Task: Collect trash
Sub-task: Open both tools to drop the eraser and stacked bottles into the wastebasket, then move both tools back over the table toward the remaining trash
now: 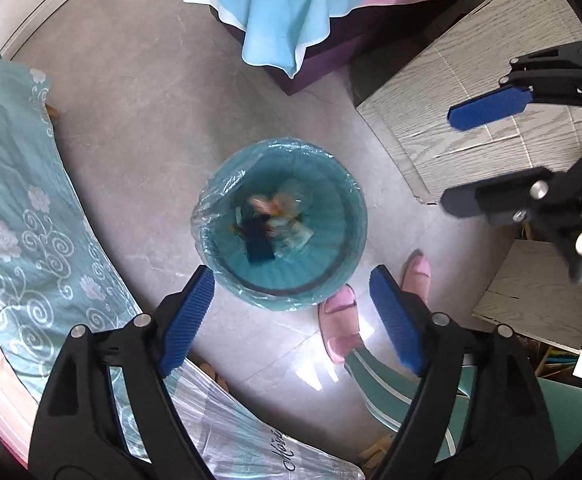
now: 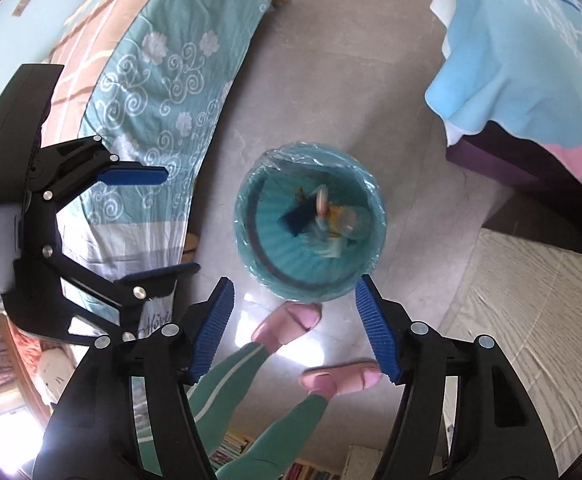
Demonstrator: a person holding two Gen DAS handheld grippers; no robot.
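A round teal bin lined with a clear bag (image 1: 227, 184) stands on the grey floor below both grippers; it also shows in the right wrist view (image 2: 367, 184). Trash (image 1: 275, 220) lies at its bottom: a dark blue piece, orange and pale wrappers, blurred in the right wrist view (image 2: 327, 220). My left gripper (image 1: 291, 320) is open and empty, high above the bin's near rim. My right gripper (image 2: 295, 328) is open and empty too. Each shows in the other's view: the right gripper (image 1: 447, 160), the left gripper (image 2: 179, 222).
A bed with teal floral bedding (image 1: 15, 220) runs along the left. A blue and pink blanket (image 1: 291, 12) hangs over a purple base beyond the bin. A pale wood desk (image 1: 451, 112) is at right. The person's pink slippers (image 1: 339, 320) stand beside the bin.
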